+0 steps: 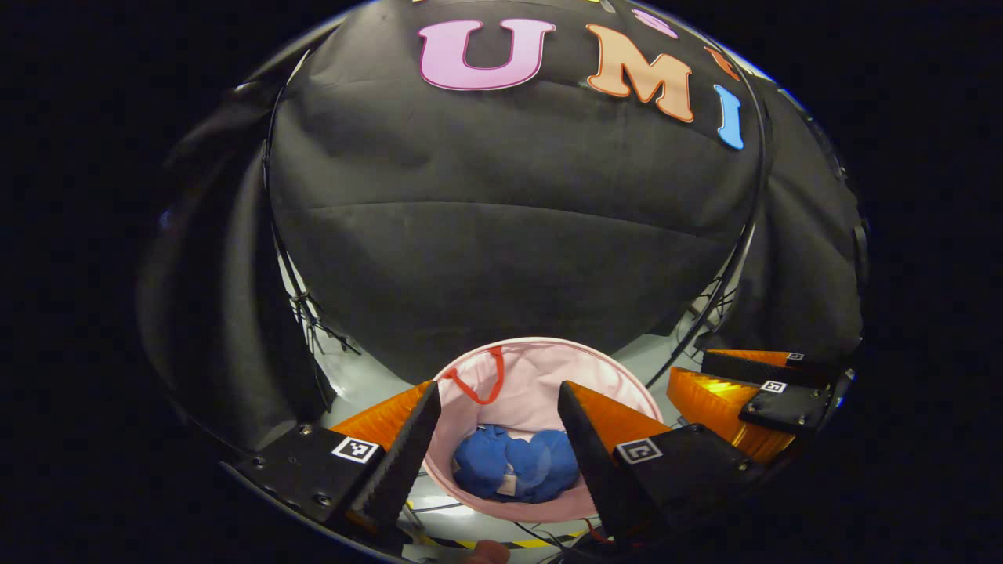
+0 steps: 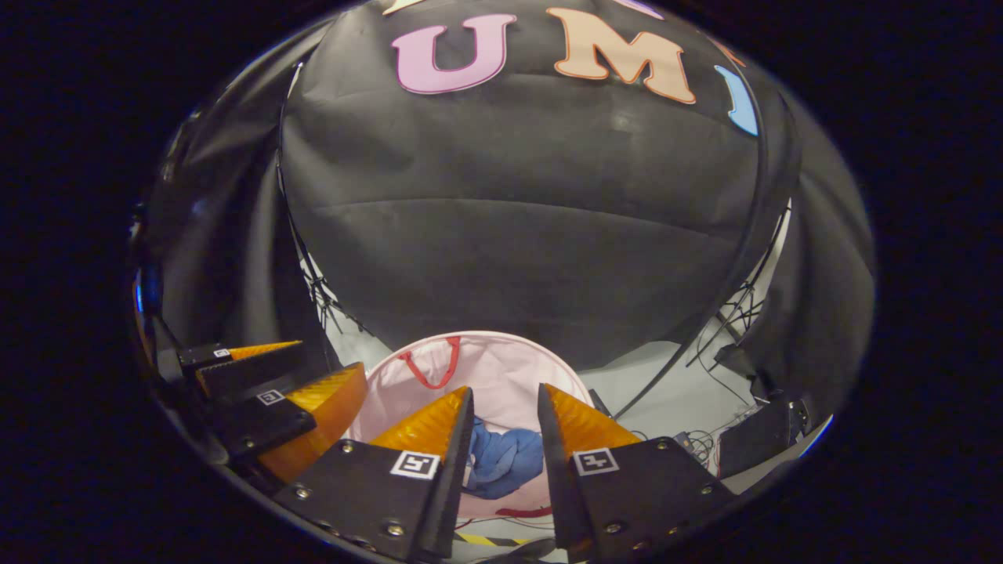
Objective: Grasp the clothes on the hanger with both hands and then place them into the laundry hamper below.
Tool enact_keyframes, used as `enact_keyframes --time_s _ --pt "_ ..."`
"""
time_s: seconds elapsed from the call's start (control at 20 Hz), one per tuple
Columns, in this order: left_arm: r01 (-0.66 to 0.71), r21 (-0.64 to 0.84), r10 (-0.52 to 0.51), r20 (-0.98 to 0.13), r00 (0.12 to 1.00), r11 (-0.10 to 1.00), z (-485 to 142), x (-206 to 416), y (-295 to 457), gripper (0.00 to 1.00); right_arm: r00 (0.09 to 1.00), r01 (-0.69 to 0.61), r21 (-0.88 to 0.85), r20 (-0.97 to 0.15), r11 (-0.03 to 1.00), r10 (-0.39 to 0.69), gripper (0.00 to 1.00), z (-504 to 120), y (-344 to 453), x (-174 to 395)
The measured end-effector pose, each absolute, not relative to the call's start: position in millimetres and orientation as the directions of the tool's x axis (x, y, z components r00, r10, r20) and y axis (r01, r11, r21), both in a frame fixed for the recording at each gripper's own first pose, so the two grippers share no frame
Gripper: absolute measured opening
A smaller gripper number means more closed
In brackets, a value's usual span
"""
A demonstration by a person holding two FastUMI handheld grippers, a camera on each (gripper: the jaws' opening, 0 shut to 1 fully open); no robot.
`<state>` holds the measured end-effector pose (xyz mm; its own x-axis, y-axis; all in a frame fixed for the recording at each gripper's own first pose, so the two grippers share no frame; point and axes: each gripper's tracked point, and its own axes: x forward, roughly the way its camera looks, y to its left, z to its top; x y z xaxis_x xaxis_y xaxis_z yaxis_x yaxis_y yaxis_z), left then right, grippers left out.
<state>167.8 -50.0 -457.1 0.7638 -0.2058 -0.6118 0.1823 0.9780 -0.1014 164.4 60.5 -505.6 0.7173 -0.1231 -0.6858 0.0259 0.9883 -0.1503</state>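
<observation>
A pink round laundry hamper [image 1: 541, 368] with a red handle loop stands on the floor below me. A crumpled blue garment [image 1: 513, 470] lies in its bottom. In the left gripper view my left gripper [image 1: 497, 392] hangs open above the hamper, nothing between its fingers. My right gripper [image 1: 705, 376] shows at the right edge of that view. In the right gripper view the hamper [image 2: 501, 368] and the blue garment [image 2: 505, 462] lie under my right gripper [image 2: 505, 395], which is open and empty. My left gripper [image 2: 321, 368] sits at the lower left there.
The booth's black cloth wall [image 1: 509, 235] rises just behind the hamper. Cables and black stand legs [image 2: 721, 329] trail over the pale floor at the right. A yellow-black striped tape line [image 1: 517, 542] runs along the floor near the hamper's front.
</observation>
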Motion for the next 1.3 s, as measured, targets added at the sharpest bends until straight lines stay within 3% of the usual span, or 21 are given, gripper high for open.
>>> enact_keyframes --time_s 0.05,0.15,0.25,0.4,0.95,1.3 --pt "0.179 -0.105 -0.206 -0.605 0.769 0.978 -452 167 -49 0.94 0.716 0.034 -0.14 -0.688 0.99 -0.122 0.51 -499 60 162" --pt "0.167 -0.11 -0.199 -0.586 0.785 0.98 -437 164 -43 0.94 0.721 0.055 -0.132 -0.68 0.99 -0.131 0.7 -482 57 154" --pt "0.16 -0.114 -0.197 -0.579 0.791 0.98 -422 158 -38 0.95 0.737 0.07 -0.129 -0.662 0.989 -0.138 0.78 -464 59 151" --pt "0.16 -0.103 -0.19 -0.561 0.806 0.982 -393 150 -33 0.96 0.766 0.075 -0.121 -0.629 0.99 -0.135 1.0 -435 65 148" --pt "0.213 -0.057 -0.217 -0.426 0.878 0.975 -270 127 -35 0.95 0.888 0.092 -0.049 -0.448 0.995 -0.105 0.98 -302 83 130" --pt "0.164 -0.051 -0.172 -0.332 0.928 0.985 -201 119 -15 0.92 0.93 0.038 -0.136 -0.357 0.99 -0.085 1.0 -242 99 115"
